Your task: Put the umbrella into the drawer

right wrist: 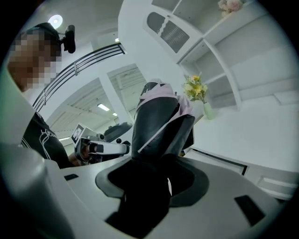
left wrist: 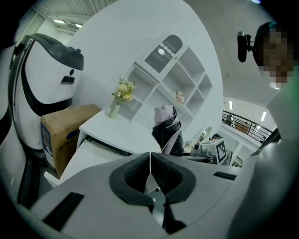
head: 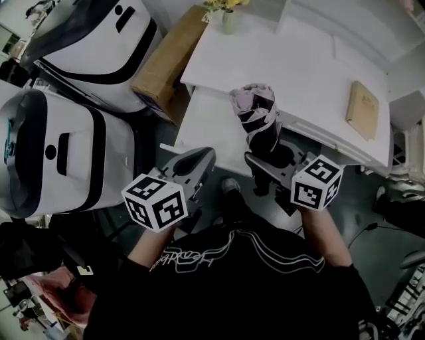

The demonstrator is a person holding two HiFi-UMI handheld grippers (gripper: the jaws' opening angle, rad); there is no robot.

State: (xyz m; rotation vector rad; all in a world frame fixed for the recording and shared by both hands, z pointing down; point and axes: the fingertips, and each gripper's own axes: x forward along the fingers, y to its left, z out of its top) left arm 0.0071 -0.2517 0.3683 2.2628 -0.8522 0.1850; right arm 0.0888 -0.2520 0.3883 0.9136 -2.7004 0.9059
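The right gripper (head: 267, 161) is clenched on the lower end of a folded black-and-pink umbrella (head: 256, 118), which fills the gap between its jaws in the right gripper view (right wrist: 154, 179) and stands nearly upright, its gathered canopy (right wrist: 159, 123) rising above them. In the head view the umbrella is held in the air at the front edge of a white desk (head: 292, 60), beside the right side of the pulled-out white drawer (head: 202, 126); it is not in the drawer. The left gripper (head: 201, 158) hangs near the drawer's front edge, well apart from the umbrella, and its own view shows its jaws pressed together with nothing between them (left wrist: 150, 161). On the desk a tan book (head: 362, 109) lies to the right and a pale vase of yellow flowers (head: 229, 18) stands at the far edge. A cardboard box (head: 165, 61) leans beside the desk's left end, next to two white machines with black trim (head: 63, 156).
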